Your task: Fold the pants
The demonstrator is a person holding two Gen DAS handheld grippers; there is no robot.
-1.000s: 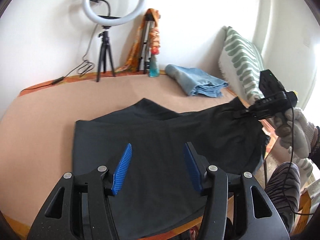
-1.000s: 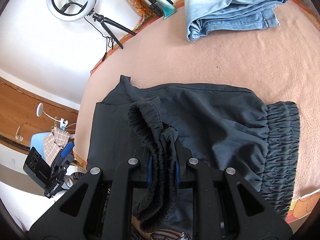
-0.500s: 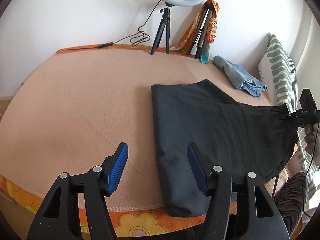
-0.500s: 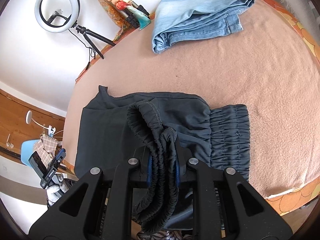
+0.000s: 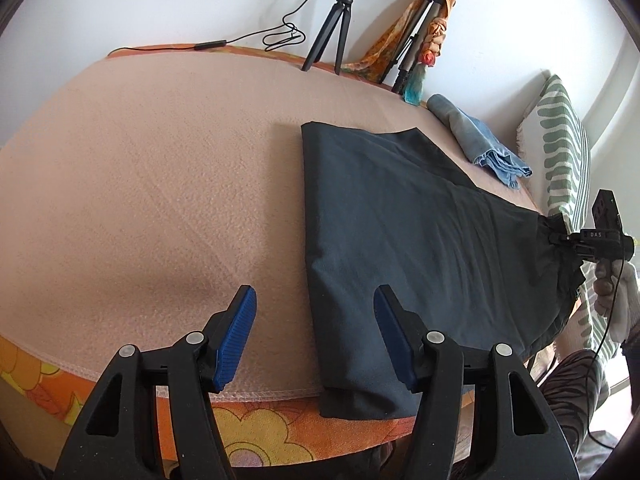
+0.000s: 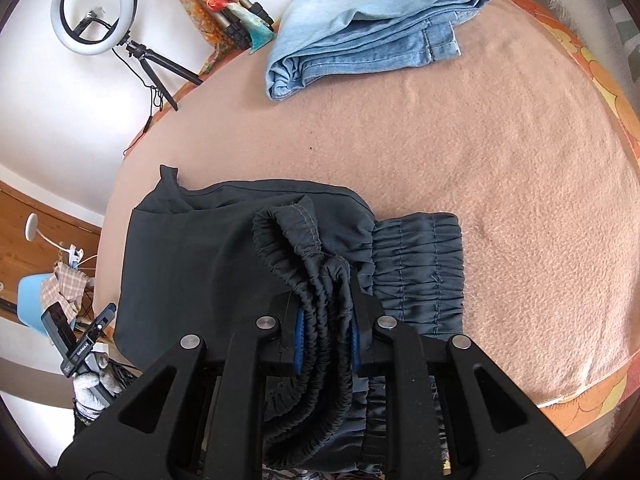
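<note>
A peach-coloured blanket [image 5: 152, 184] covered the bed from edge to edge, with an orange flowered sheet [image 5: 256, 424] showing below its near hem. Across the right part of the blanket lay the dark pants [image 5: 400, 232], folded lengthwise into a long band. Their leg end hung a little over the near edge of the bed, while the gathered waistband [image 6: 416, 264] lay toward the other side.

A striped pillow [image 5: 564, 148] stood against the wall beyond the pants. A folded pair of blue jeans [image 6: 372, 24] rested near the far edge, well apart from the pants. Behind the bed stood a ring light [image 6: 94, 8] on a small tripod, beside a second tripod draped with an orange scarf [image 5: 424, 28].

The left gripper [image 5: 314, 340] hovered over the near edge of the bed. Its blue pads stood apart with nothing pressed between them, and the folded leg end lay just below the right pad. The right gripper [image 6: 324, 336] was clamped on a bunched part of the elastic waistband, which was lifted off the blanket. In the left wrist view, a white-gloved hand [image 5: 616, 296] carried that gripper at the far right.
</note>
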